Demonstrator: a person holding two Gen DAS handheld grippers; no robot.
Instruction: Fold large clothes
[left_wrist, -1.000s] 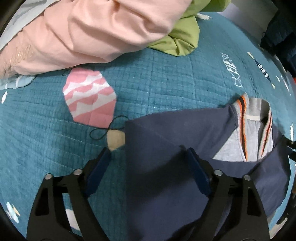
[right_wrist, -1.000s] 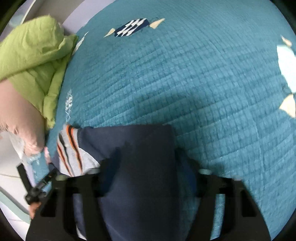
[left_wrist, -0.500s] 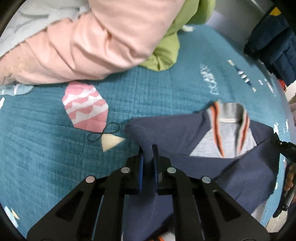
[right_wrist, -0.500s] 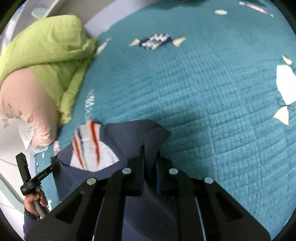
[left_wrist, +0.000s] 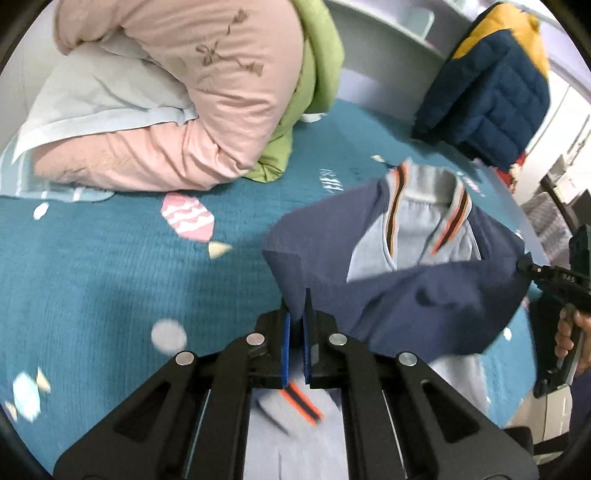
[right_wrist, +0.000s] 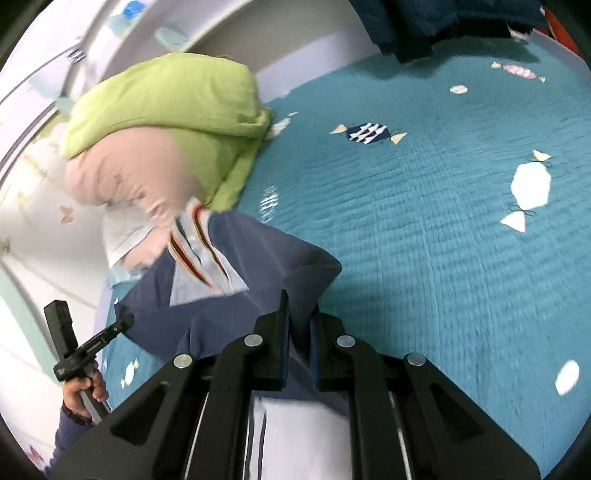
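A navy sweatshirt (left_wrist: 413, 302) with a grey chest and an orange-and-black striped collar (left_wrist: 424, 206) hangs lifted above the teal quilt (left_wrist: 110, 280). My left gripper (left_wrist: 295, 314) is shut on its left shoulder corner. My right gripper (right_wrist: 299, 314) is shut on the other shoulder corner of the sweatshirt (right_wrist: 251, 266). The right gripper's body shows at the right edge of the left wrist view (left_wrist: 554, 280); the left gripper and hand show at the lower left of the right wrist view (right_wrist: 77, 354). The garment's lower part is hidden under the grippers.
A pink duvet (left_wrist: 192, 103), a pale blue pillow (left_wrist: 96, 96) and a green blanket (left_wrist: 314, 74) are piled at the bed's head. A navy-and-yellow puffer jacket (left_wrist: 491, 81) hangs at the back right. The teal quilt (right_wrist: 443, 221) stretches to the right.
Both grippers went from open over the sweatshirt's shoulders to shut on them. They have since lifted the sweatshirt off the quilt, so it now hangs between them.
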